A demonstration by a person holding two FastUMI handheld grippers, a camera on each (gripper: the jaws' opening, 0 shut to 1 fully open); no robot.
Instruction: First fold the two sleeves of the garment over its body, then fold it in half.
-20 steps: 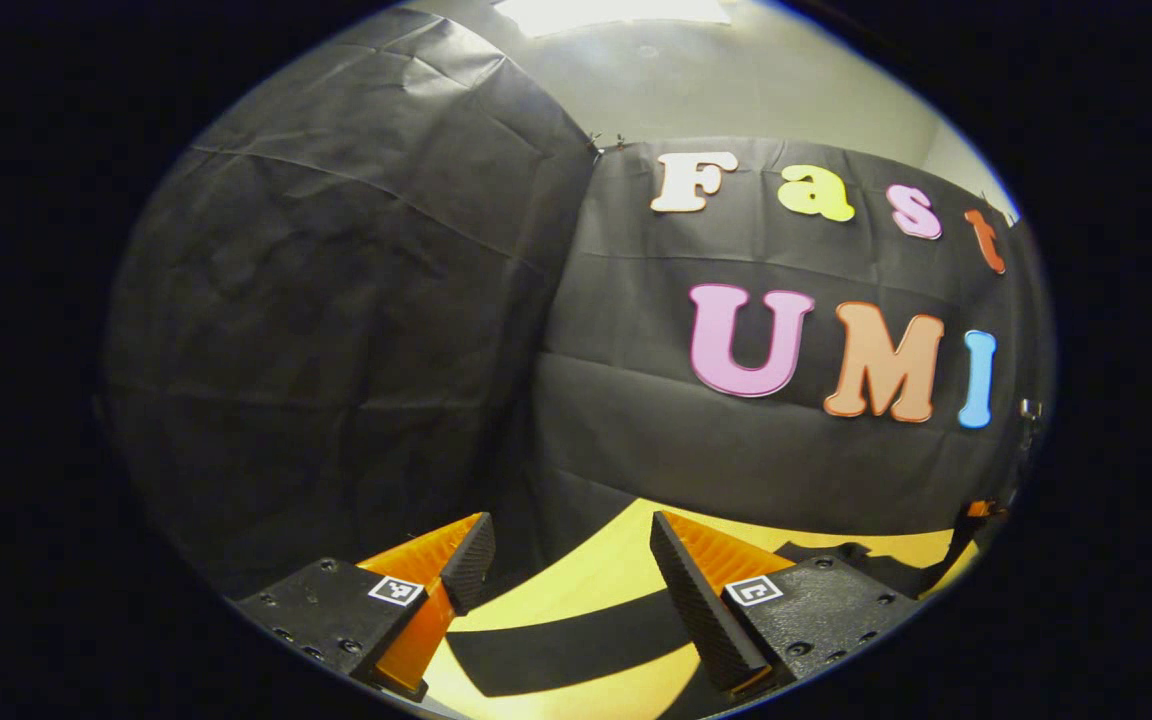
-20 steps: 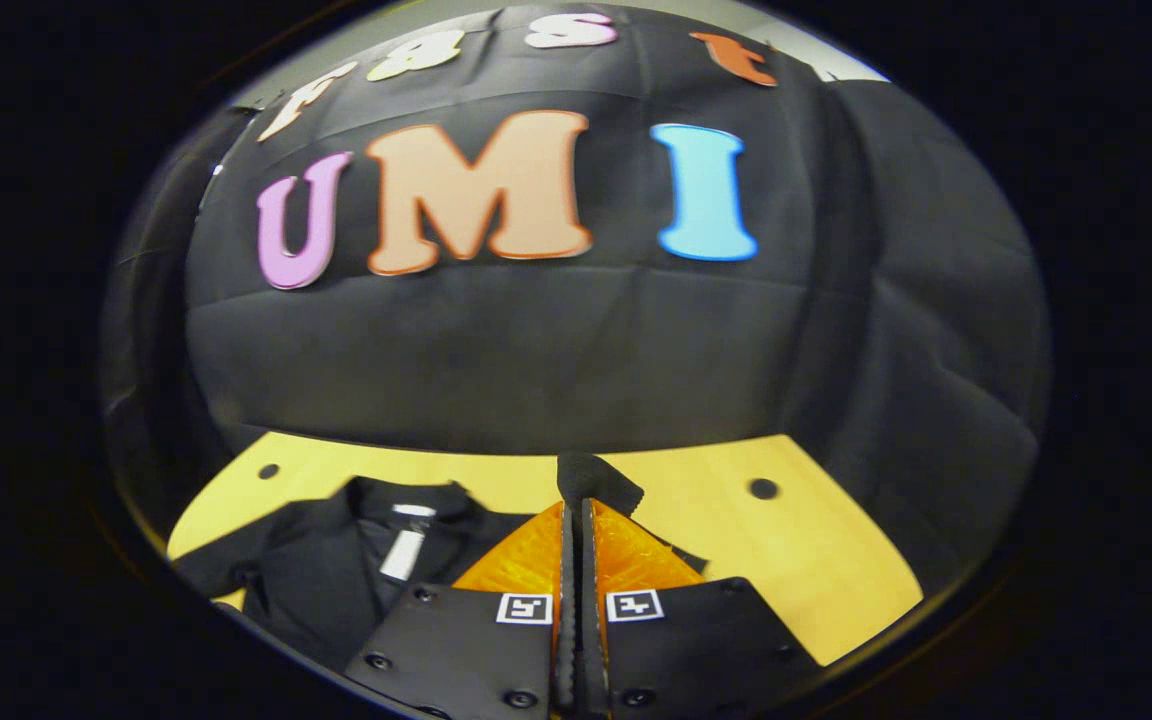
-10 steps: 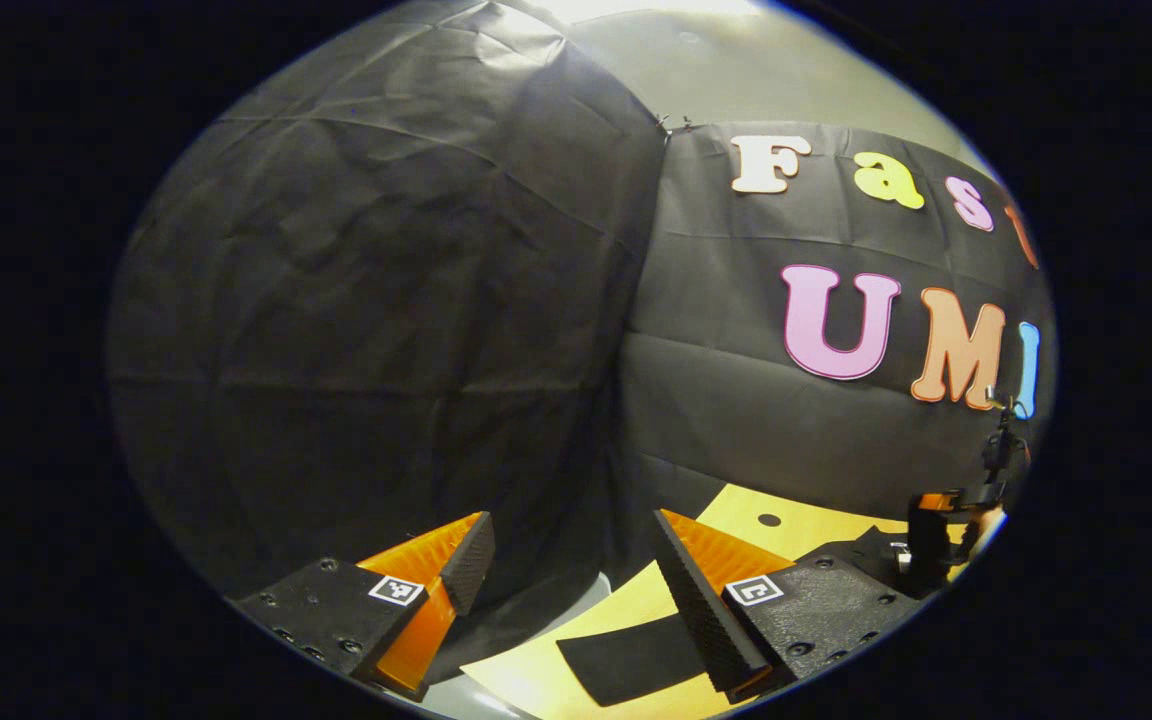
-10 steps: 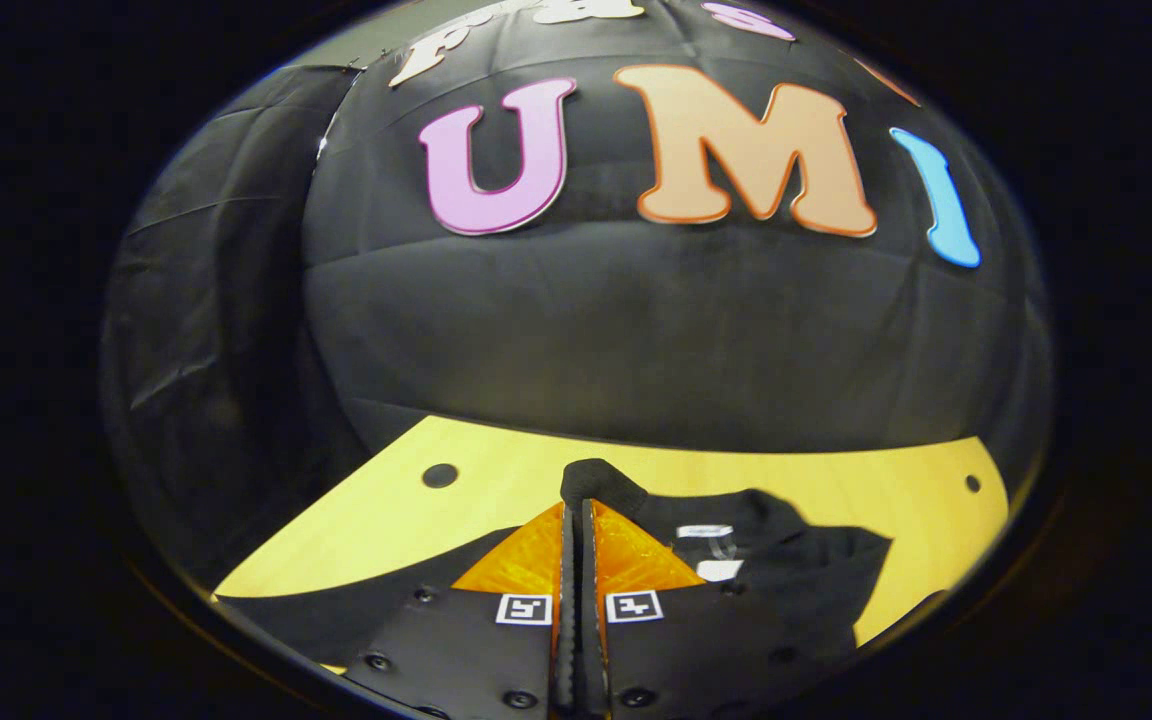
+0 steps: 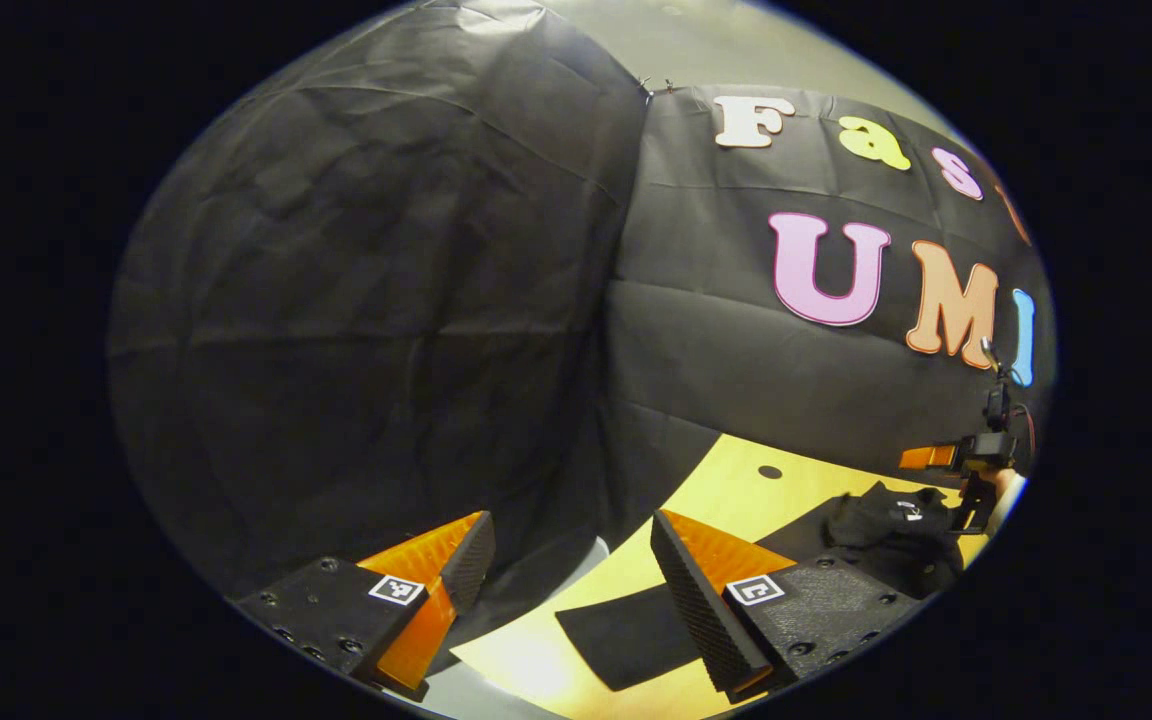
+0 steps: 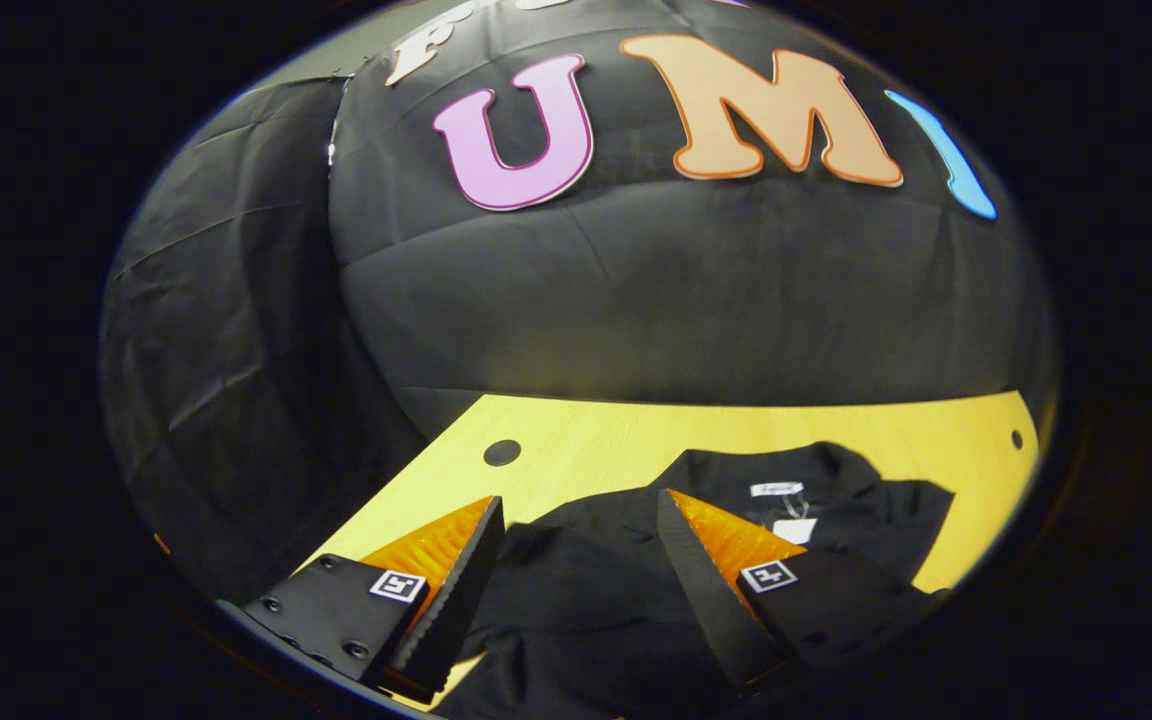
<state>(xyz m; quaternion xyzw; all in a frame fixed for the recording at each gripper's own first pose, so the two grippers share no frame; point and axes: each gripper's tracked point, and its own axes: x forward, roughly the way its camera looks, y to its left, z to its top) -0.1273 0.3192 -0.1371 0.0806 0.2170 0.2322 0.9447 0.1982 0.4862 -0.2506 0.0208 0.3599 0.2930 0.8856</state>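
The black garment [image 6: 586, 600] lies crumpled on the yellow table [image 6: 636, 435], its collar with white labels [image 6: 778, 490] at the far side. My right gripper [image 6: 581, 520] hovers open just above it, a fold of the cloth lying between and under its fingers, neither pressing on it. In the left gripper view, my left gripper [image 5: 576, 560] is open and holds nothing, low over the table's near left corner. A flat black strip of the garment [image 5: 616, 630] lies beside its right finger. The bunched garment [image 5: 891, 535] sits farther right, with the right gripper [image 5: 926, 458] and a hand [image 5: 1008, 490] above it.
Black cloth walls close the booth behind and to the left of the table. Small round holes [image 6: 502, 452] [image 6: 1016, 438] mark the tabletop's far corners. Bare yellow surface shows behind the collar. A grey floor patch [image 5: 456, 690] shows past the table's edge.
My right gripper has opened and let go of the black cloth it was pinching; the garment now lies under it. The left gripper view has tipped down a little, showing more table.
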